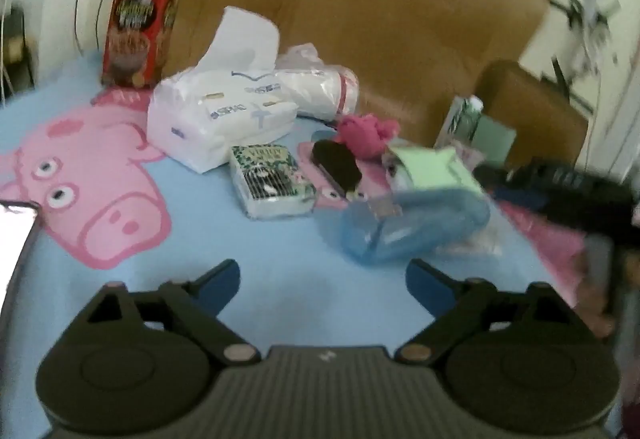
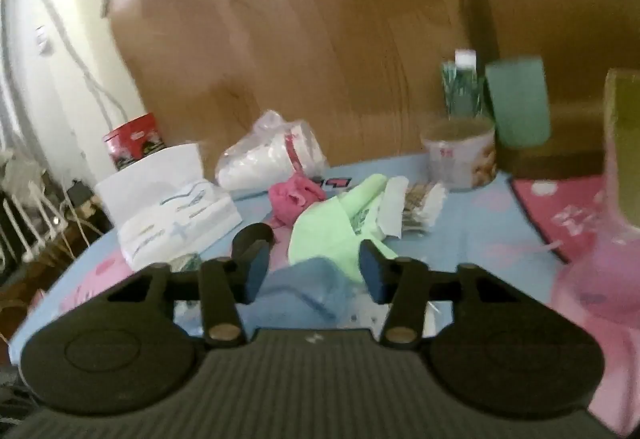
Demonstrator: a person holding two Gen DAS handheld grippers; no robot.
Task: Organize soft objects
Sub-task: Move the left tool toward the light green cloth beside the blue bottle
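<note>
Soft things lie on a blue sheet with pink pig prints (image 1: pixel 280 259). In the left wrist view: a white tissue pack (image 1: pixel 216 119), a wrapped white roll (image 1: pixel 320 91), a pink cloth (image 1: pixel 368 133), a green patterned packet (image 1: pixel 272 183), a pale green bag (image 1: pixel 432 167) and a blue clear packet (image 1: pixel 412 227). My left gripper (image 1: pixel 322 279) is open and empty, short of the blue packet. In the right wrist view my right gripper (image 2: pixel 314 271) is open, its fingers on either side of the blue packet (image 2: pixel 316 287), with the green bag (image 2: pixel 336 227) and pink cloth (image 2: pixel 296 197) just beyond.
A red cereal box (image 1: pixel 140 27) stands at the back left. A brown headboard (image 1: pixel 360 19) rises behind. A dark ice-cream-shaped object (image 1: pixel 336 167) lies mid-bed. A snack cup (image 2: pixel 460 155), a green box (image 2: pixel 518 103) and a pink transparent thing (image 2: pixel 612 239) sit at the right.
</note>
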